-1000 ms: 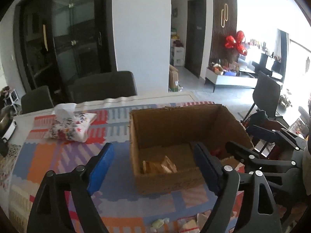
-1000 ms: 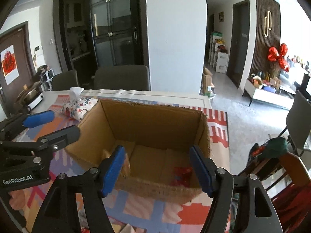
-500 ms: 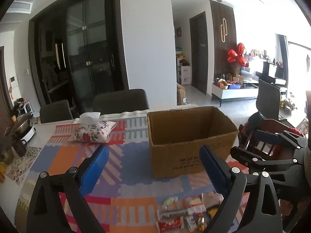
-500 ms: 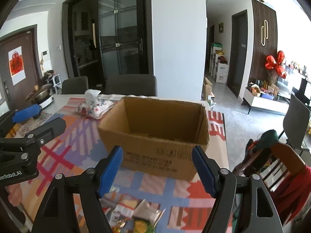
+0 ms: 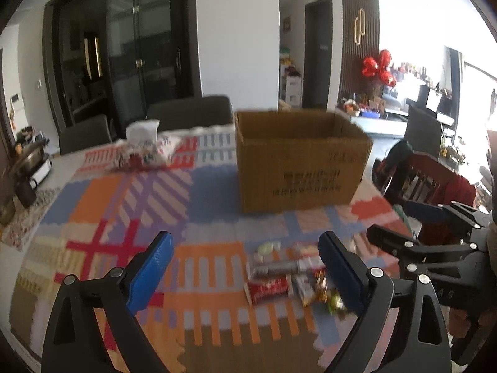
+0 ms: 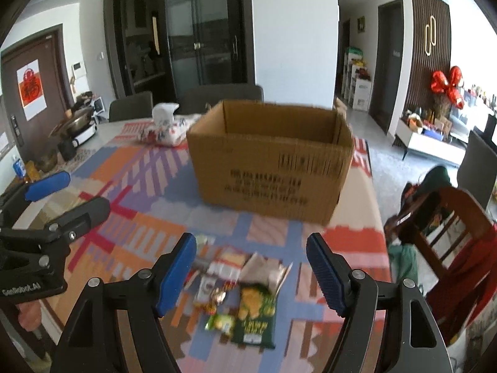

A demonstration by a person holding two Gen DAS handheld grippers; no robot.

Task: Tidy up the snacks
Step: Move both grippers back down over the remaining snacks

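Both the left hand-held gripper [image 5: 245, 267] and the right hand-held gripper [image 6: 251, 272] hang wide and empty above the loose pile of bright snack packets [image 6: 239, 292] on the desk [image 6: 149, 217]. It looks like the picking step: next, one should drop onto a packet, pinch it, and carry it to the open brown cardboard box [image 6: 270, 161].

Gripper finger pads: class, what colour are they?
Blue, on black frames; the right wrist view shows the pads best.

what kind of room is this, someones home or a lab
Most likely a home dining area: a table under a patchwork tablecloth with dining chairs behind it, an electric cooking pot at the side, and a living room with red balloons beyond.
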